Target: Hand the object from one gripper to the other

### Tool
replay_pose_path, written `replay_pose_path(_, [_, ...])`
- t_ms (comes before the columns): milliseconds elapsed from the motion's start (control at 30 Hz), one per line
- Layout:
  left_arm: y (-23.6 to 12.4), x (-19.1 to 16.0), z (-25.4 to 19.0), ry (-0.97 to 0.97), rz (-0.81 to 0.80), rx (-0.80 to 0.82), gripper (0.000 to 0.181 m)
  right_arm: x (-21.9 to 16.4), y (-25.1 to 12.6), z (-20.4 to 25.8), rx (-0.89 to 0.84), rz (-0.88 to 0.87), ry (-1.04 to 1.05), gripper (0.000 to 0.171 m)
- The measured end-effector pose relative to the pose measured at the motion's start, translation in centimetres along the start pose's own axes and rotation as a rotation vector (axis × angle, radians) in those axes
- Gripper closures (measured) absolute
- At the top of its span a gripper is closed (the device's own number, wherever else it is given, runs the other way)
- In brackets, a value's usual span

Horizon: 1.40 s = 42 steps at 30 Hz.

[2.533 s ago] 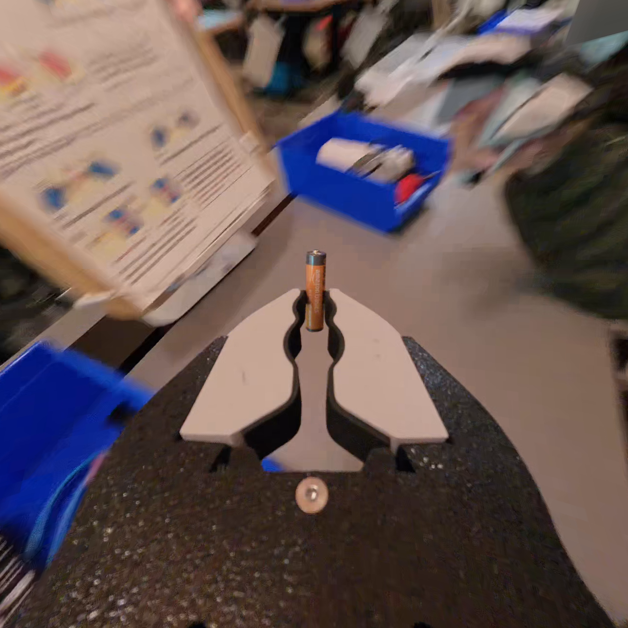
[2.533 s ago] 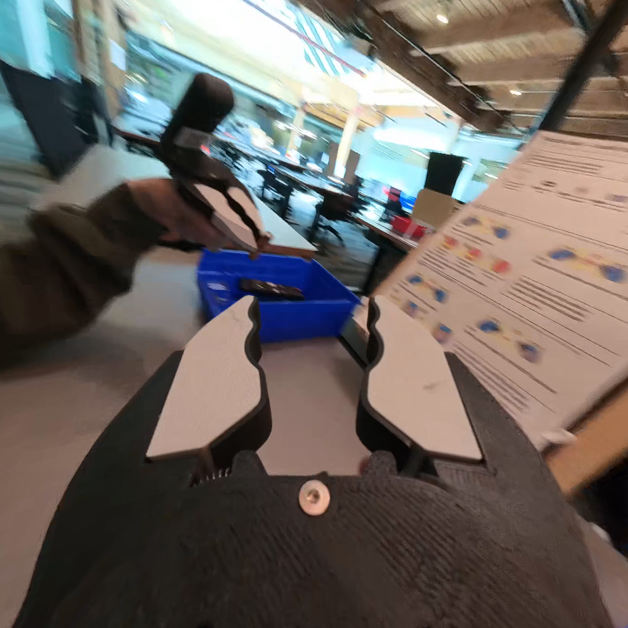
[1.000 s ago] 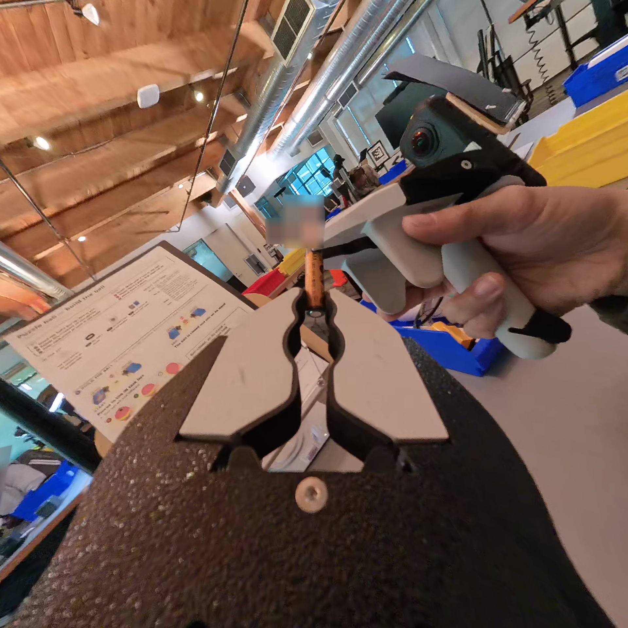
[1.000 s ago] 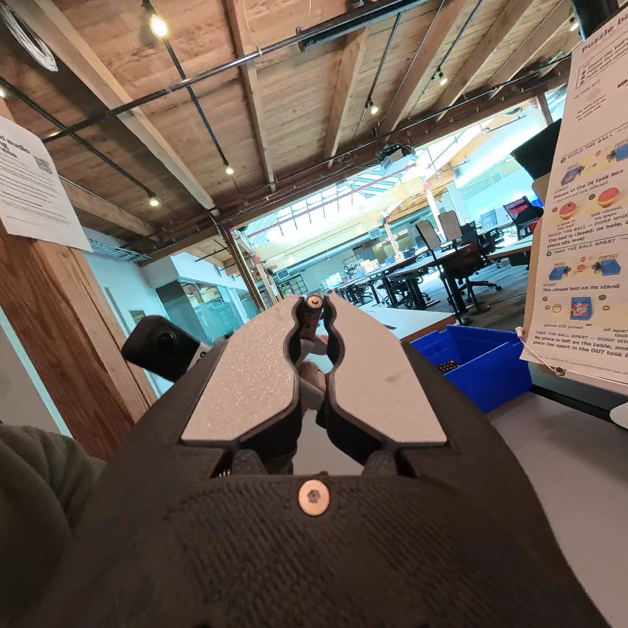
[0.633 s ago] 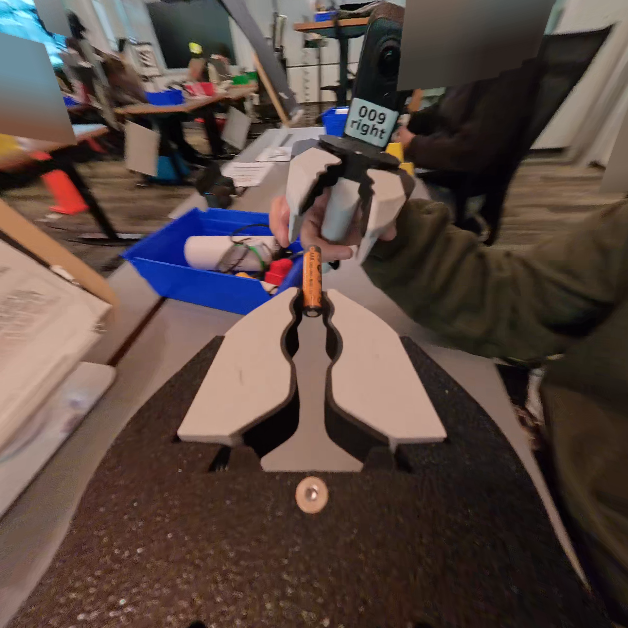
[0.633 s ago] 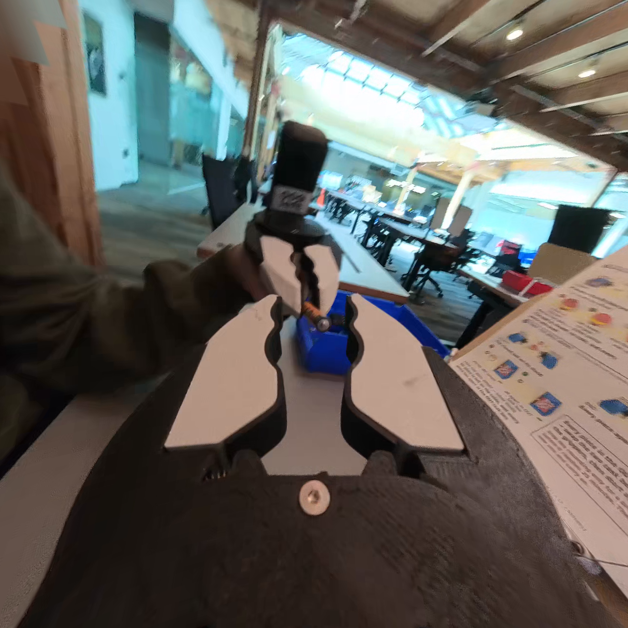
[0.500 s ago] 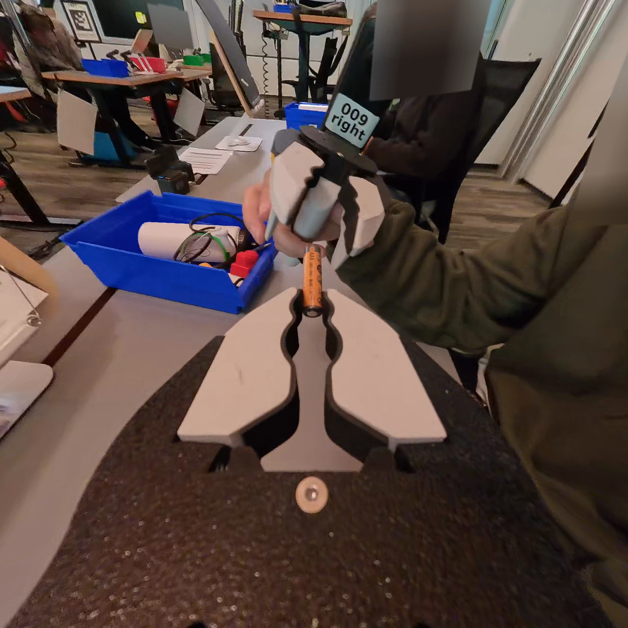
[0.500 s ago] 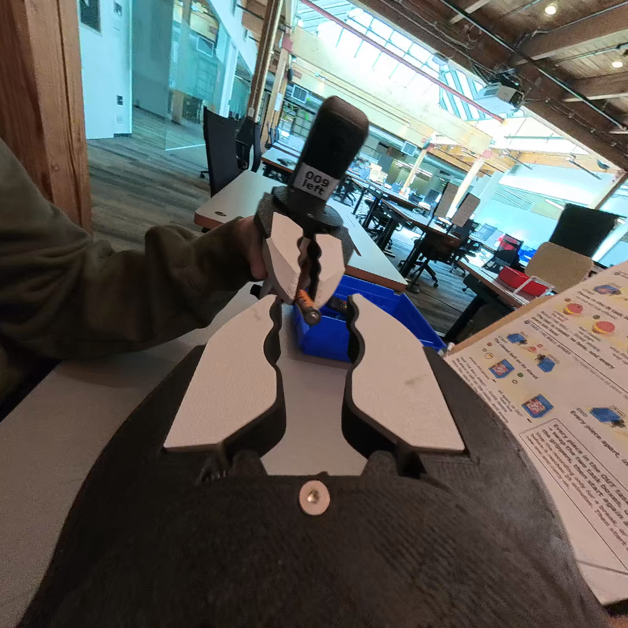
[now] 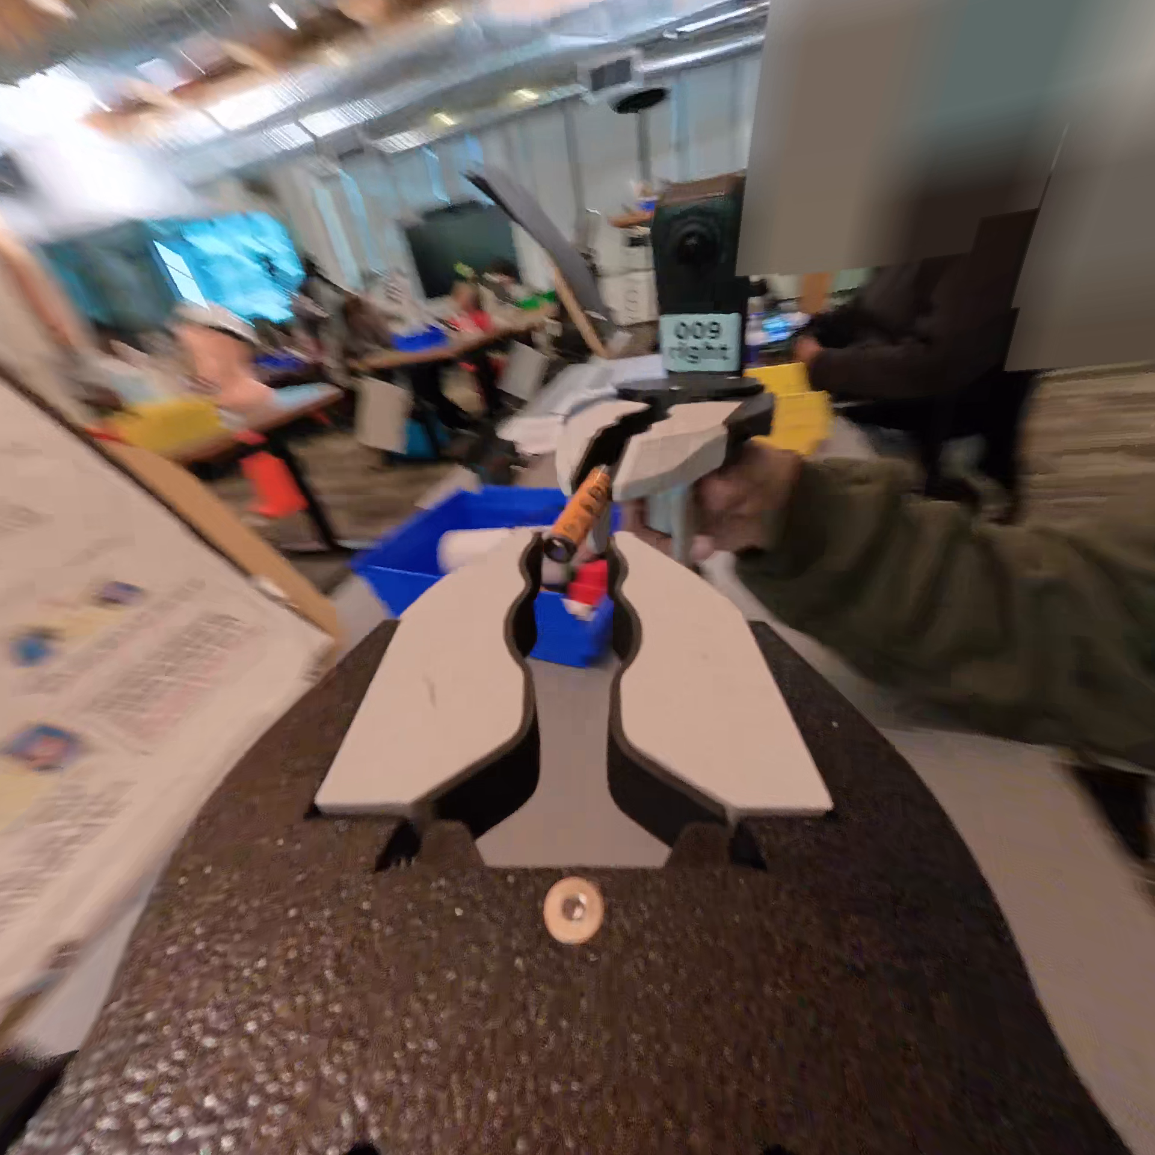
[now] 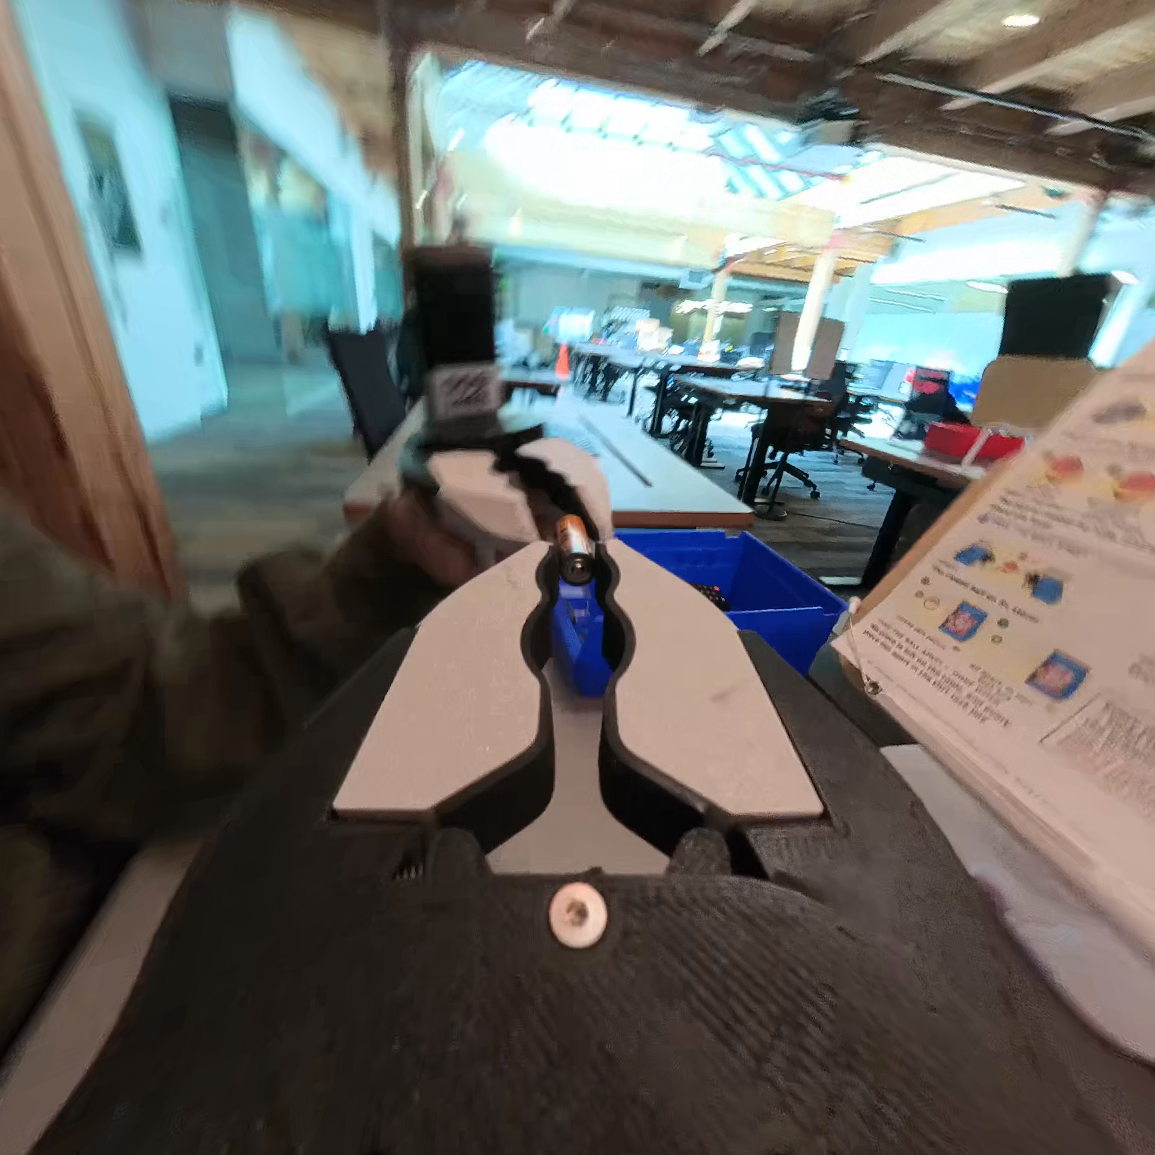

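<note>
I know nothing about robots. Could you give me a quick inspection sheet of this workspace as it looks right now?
Surface: grey table, bare where visible.
Job's things: orange battery, held off the table between the two grippers.
Clutter: blue bin holding a white roll and something red; printed instruction sheet propped on a board.
Grippers: left gripper open, its tips either side of the battery's near end; right gripper shut on the battery.
Cables: nothing seen; the pictures are blurred.
Surroundings: open office with desks and chairs, a wooden ceiling, and the person's olive sleeve.
</note>
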<state>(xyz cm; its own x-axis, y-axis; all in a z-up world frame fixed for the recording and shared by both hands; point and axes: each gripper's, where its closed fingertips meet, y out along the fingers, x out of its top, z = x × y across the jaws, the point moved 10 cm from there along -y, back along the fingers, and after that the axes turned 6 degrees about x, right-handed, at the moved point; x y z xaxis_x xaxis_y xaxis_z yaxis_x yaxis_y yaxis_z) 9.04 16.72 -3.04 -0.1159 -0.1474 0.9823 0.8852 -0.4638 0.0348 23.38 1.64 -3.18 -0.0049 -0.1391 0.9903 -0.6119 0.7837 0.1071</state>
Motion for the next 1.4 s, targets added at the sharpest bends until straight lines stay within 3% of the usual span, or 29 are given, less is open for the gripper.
replay_pose_path(100, [0.0,0.3,-0.2,0.196,-0.004,0.138,0.157,-0.5,0.2,-1.3,-0.041,-0.186,0.326,0.160])
replay_pose_path(233, [0.0,0.7,-0.4,0.244,-0.107,0.181,0.159,-1.4,0.7,-1.8,0.107,-0.285,0.577,0.161])
replay_pose_path(433, [-0.6,0.7,-0.3,0.177,-0.177,0.054,0.170,-1.7,1.5,-1.4,0.210,-0.271,0.628,0.160])
replay_pose_path(533, [-0.8,0.6,-0.1,0.120,-0.203,0.025,0.163,-1.8,1.7,-1.3,0.236,-0.280,0.655,0.161])
replay_pose_path(800, [-0.6,0.7,-0.2,0.130,-0.145,0.011,0.169,-1.8,1.8,-1.2,0.249,-0.291,0.648,0.160])
replay_pose_path(900, [-0.1,1.0,0.2,-0.019,-0.113,0.037,0.171,-1.6,1.5,-1.3,0.150,-0.286,0.504,0.155])
replay_pose_path(1133, [0.1,0.3,1.5,-0.509,-0.027,-0.088,0.171,0.1,0.7,0.7,-0.151,-0.089,-0.260,0.139])
replay_pose_path(1400, [0.5,-0.6,2.1,-0.720,-0.053,-0.210,0.171,-0.3,1.1,2.2,-0.322,0.177,-0.891,0.138])
